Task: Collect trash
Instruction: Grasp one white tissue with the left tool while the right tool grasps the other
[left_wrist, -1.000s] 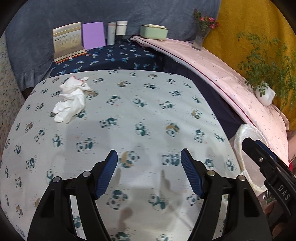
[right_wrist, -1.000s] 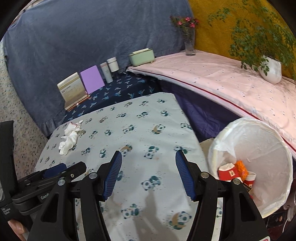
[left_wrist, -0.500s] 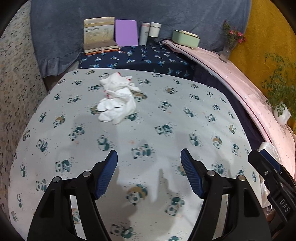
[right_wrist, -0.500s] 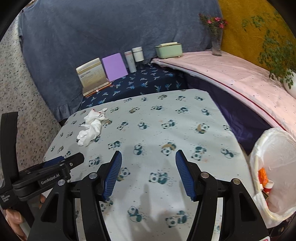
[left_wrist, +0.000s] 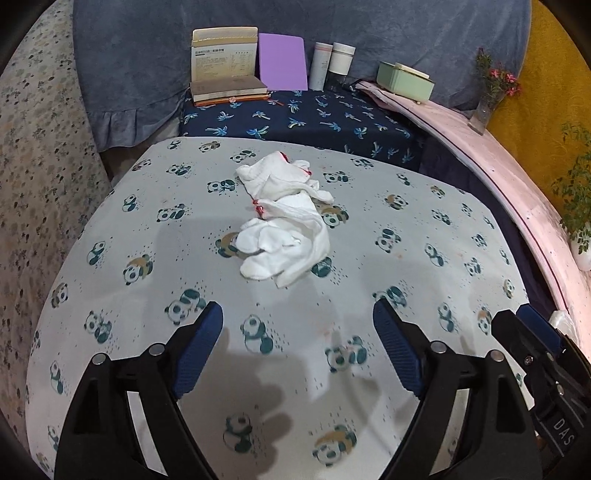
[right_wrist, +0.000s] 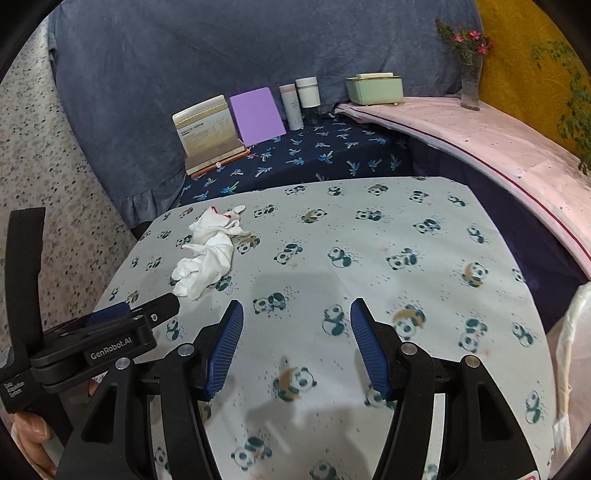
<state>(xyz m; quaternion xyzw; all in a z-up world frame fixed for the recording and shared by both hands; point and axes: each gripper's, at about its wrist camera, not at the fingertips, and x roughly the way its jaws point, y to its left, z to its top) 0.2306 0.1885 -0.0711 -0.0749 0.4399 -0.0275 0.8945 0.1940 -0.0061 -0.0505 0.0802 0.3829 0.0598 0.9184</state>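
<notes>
A crumpled white cloth with red stitching (left_wrist: 286, 221) lies on the panda-print table cover (left_wrist: 424, 229), straight ahead of my left gripper (left_wrist: 297, 314). That gripper's jaws are opening and hold nothing; the cloth lies a short way beyond the blue pads. In the right wrist view the same cloth (right_wrist: 208, 253) sits at the left. My right gripper (right_wrist: 295, 314) hovers open and empty over bare cover to the cloth's right. The left gripper (right_wrist: 151, 312) shows there from the side, just short of the cloth. The white bag-lined bin (right_wrist: 570, 354) peeks in at the right edge.
Behind the table, a navy palm-print surface (left_wrist: 303, 118) carries a book and card (left_wrist: 225, 70), a purple pad (left_wrist: 282, 61), two white bottles (left_wrist: 332, 64) and a green box (left_wrist: 404, 81). A pink-covered ledge (right_wrist: 498, 147) with a flower vase (right_wrist: 469, 74) runs along the right.
Both grippers have swung left across the table. The cloth has moved from the upper left to the centre of the left wrist view and looms larger. The left jaws stand wider. The bin has slid almost out of view.
</notes>
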